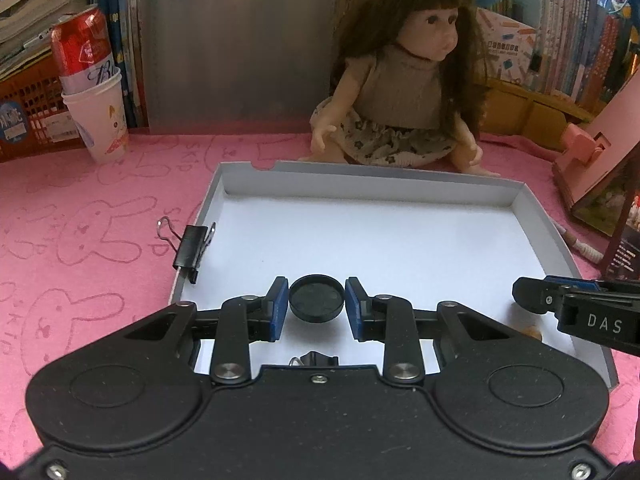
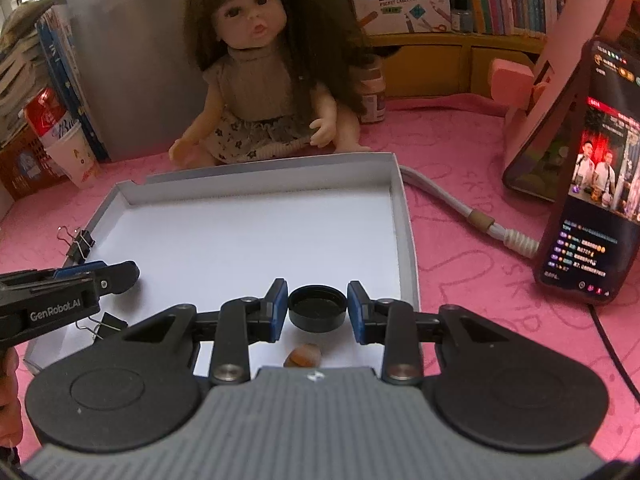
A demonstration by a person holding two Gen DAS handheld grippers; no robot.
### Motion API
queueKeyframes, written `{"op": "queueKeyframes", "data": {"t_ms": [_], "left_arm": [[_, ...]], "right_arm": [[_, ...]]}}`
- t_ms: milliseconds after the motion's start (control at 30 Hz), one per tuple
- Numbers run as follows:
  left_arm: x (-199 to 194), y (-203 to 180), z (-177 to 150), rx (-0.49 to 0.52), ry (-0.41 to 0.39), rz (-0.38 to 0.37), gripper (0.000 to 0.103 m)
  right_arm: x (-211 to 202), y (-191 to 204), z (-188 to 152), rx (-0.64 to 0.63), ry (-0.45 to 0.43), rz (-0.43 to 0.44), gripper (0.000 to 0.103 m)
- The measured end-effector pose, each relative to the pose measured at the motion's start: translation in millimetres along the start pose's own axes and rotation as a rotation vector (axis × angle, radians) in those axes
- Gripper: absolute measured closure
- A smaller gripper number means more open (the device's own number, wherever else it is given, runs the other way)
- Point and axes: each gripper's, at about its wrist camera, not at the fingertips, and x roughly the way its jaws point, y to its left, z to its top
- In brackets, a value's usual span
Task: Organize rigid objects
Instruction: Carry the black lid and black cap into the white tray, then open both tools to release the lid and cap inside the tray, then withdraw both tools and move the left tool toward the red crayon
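A shallow white box tray (image 1: 372, 187) lies on the pink cloth. My left gripper (image 1: 317, 304) hovers over its near part, blue pads shut on a round black cap (image 1: 317, 298). My right gripper (image 2: 318, 308) is shut on a second black cap (image 2: 317, 309) over the tray's (image 2: 402, 200) near right corner. Each gripper shows side-on in the other's view: the right gripper (image 1: 528, 294) and the left gripper (image 2: 120, 274). A black binder clip (image 1: 192, 246) grips the tray's left wall. Another clip (image 2: 106, 324) and a small brown piece (image 2: 304, 356) lie in the tray.
A doll (image 1: 404, 80) sits right behind the tray. A red can in a paper cup (image 1: 96, 92) stands at the back left. On the right are a lit phone (image 2: 588, 208) propped on a pink stand and a white cable (image 2: 460, 208). Books line the back.
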Motion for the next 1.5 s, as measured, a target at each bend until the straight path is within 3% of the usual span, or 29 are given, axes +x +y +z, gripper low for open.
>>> {"op": "queueKeyframes", "data": {"t_ms": [600,733,767,967,1033,1233,1500], "left_arm": [[8.1,-1.1,-5.6,0.034,0.000,0.001,0.074],[5.9,0.9,-5.7,0.030,-0.004,-0.004,0.074],[5.1,1.5,-5.4,0.027,-0.006,-0.004,0.074],[-12.4,6.0,-8.2,0.026,-0.052,-0.011,0.051],[-21.3,6.8,-9.9,0.034,-0.070,-0.004,0.044],[-56.4,12.0,-20.8,0.038,-0.131,-0.042,0.032],[-95.7,13.5,-50.7,0.081,-0.196,-0.073,0.025]], "right_arm": [[9.8,9.2,-4.5,-0.058,0.008,-0.025,0.065],[10.8,7.3,-8.0,-0.061,-0.001,-0.014,0.061],[10.5,7.2,-8.4,-0.065,-0.004,-0.015,0.055],[-8.3,2.9,-12.0,-0.035,-0.047,0.020,0.033],[-18.3,2.0,-14.7,-0.040,-0.067,0.027,0.030],[-47.9,4.4,-31.3,-0.070,-0.129,0.048,0.019],[-80.3,13.7,-67.7,-0.113,-0.189,0.086,0.014]]}}
